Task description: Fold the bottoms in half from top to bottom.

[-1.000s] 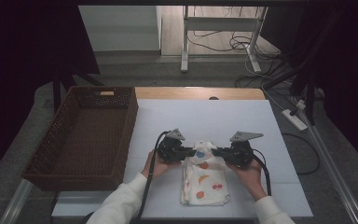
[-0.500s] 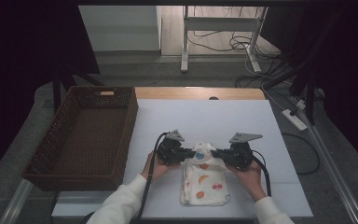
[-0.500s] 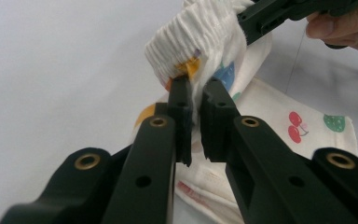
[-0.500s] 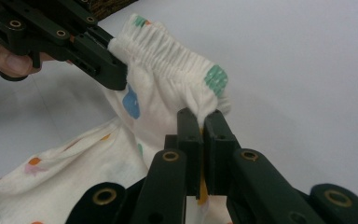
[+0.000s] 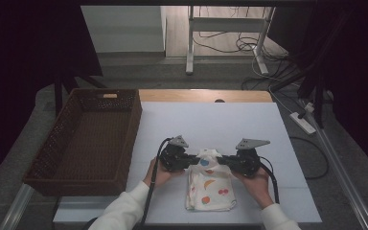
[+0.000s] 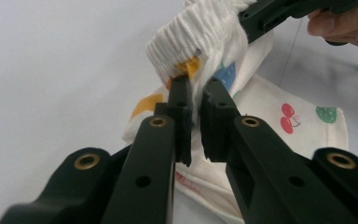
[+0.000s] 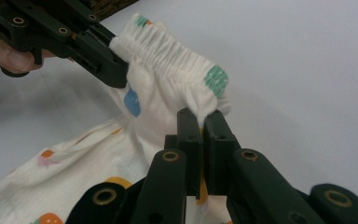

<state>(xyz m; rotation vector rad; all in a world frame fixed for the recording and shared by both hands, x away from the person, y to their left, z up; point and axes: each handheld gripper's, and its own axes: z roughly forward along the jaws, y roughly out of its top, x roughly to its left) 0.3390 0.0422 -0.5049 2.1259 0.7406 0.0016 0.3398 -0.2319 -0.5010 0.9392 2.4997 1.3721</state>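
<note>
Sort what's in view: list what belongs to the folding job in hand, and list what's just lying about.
In the job:
- white fruit-print garment, elastic waistband lifted
- left gripper, shut on the waistband
- right gripper, shut on the waistband
- white table top, under the garment

Lying about:
- brown wicker basket, left of the table top
- power strip on the floor
- cables on the floor beyond the table

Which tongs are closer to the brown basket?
Left. The left tongs pinch the fruit-print cloth beside the wicker basket; the right tongs grip the cloth's other side, farther away.
</note>
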